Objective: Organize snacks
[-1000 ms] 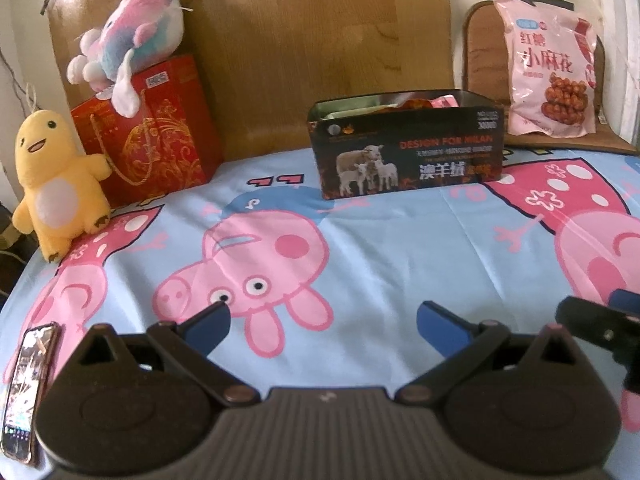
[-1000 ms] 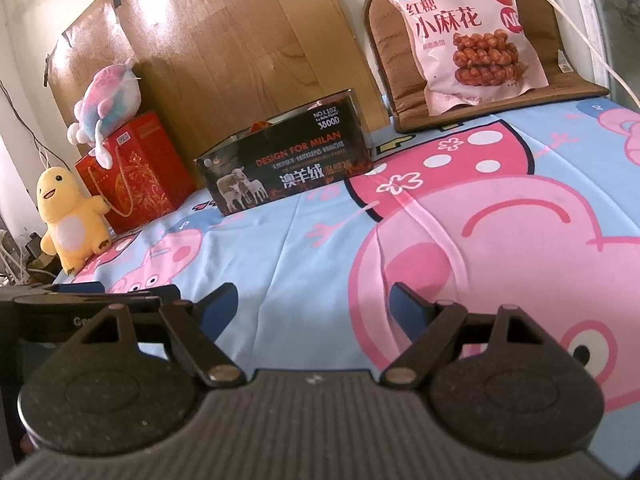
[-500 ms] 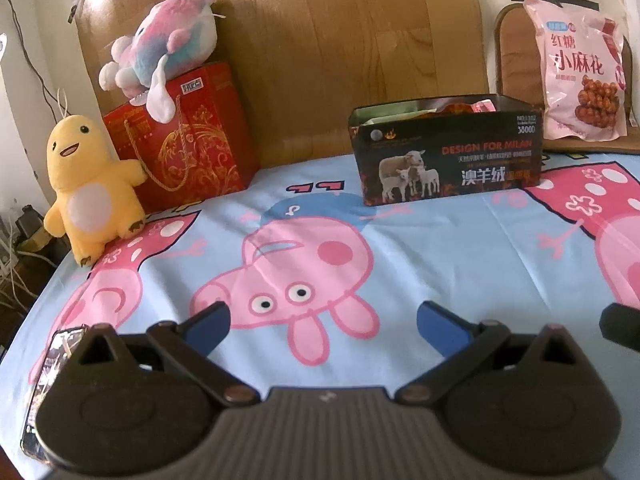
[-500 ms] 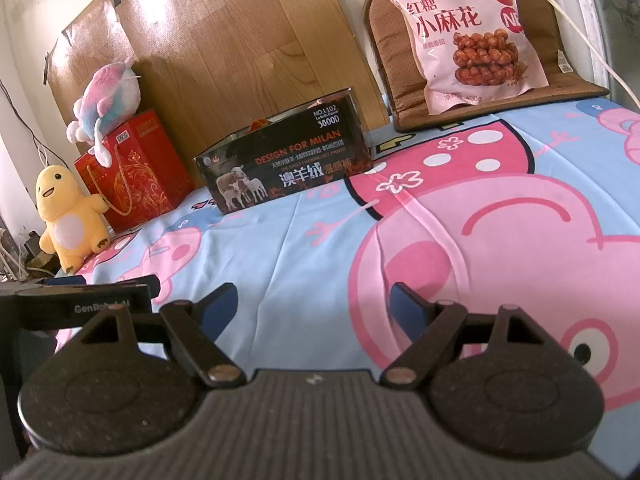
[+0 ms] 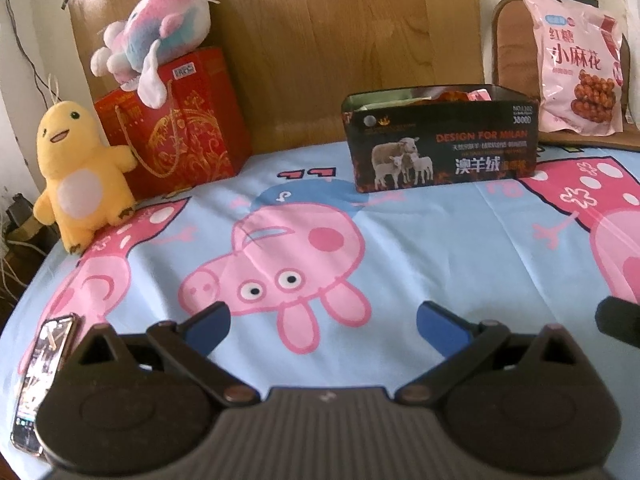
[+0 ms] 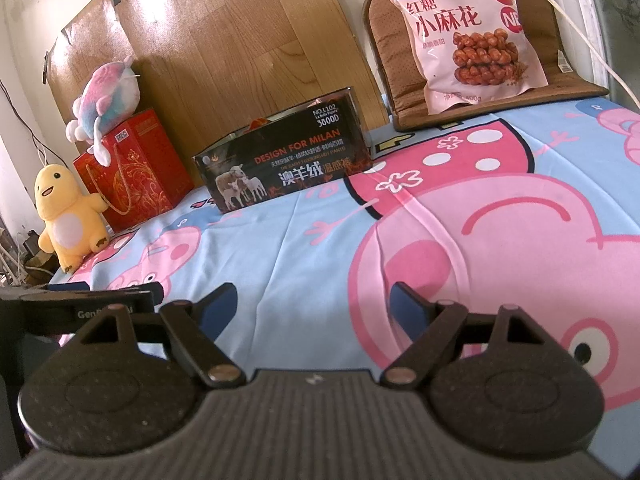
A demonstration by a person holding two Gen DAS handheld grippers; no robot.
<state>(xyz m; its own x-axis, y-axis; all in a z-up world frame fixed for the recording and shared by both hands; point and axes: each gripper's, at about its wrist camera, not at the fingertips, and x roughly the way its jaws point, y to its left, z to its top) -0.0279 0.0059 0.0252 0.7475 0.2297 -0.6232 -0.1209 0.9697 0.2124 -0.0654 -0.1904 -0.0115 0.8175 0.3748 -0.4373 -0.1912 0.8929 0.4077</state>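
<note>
On the bed sheet (image 5: 440, 248), against the wooden headboard (image 5: 340, 40), stands an open dark box (image 5: 438, 142); its contents show only as orange and pink scraps above the rim and cannot be identified. Right of it, a pink snack bag (image 6: 466, 36) leans on a brown cushion (image 6: 500, 98). Left gripper (image 5: 322, 322) and right gripper (image 6: 314, 306) hover over the sheet, jaws spread, holding nothing. A phone (image 5: 42, 380) lies partly hidden behind the left gripper's body. A yellow plush (image 5: 78, 176) stands beside a red gift bag (image 5: 182, 132).
</note>
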